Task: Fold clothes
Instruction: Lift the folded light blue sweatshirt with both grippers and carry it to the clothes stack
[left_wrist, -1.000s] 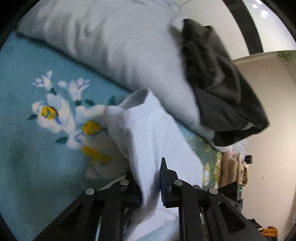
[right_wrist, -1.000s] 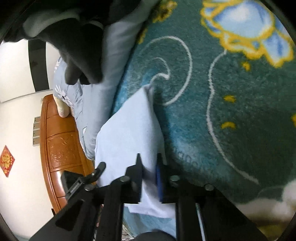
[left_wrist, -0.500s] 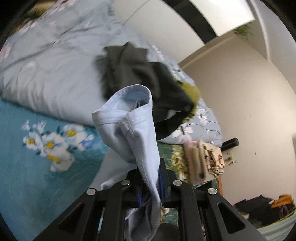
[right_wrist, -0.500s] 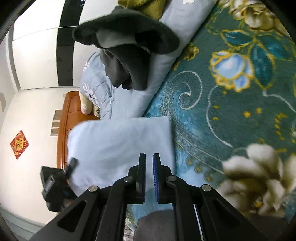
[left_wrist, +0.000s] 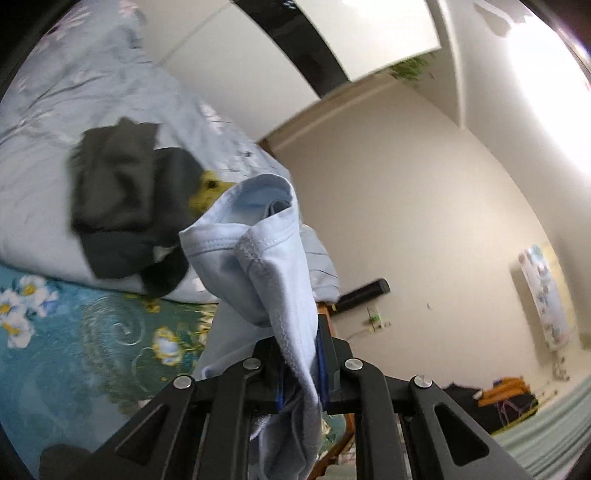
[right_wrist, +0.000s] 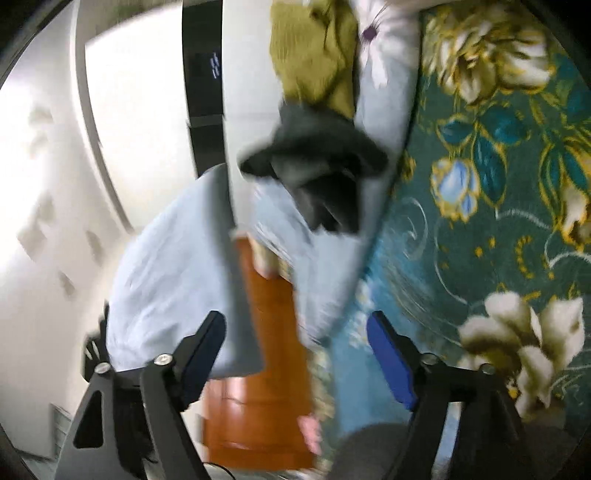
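My left gripper is shut on a light blue garment and holds it up in the air above the bed; a hemmed opening of it faces the camera. The same garment hangs at the left of the right wrist view, blurred. My right gripper is open and empty, its blue pads wide apart, the garment just beyond its left finger. Below lies a teal floral blanket, also in the left wrist view.
A heap of dark grey clothes with an olive-yellow piece rests on a pale blue quilt. A wooden bed frame shows below. More clothes lie far right by the wall.
My right gripper has let go of the garment and opened wide. My left gripper has lifted the garment higher and both views have swung up toward the walls.
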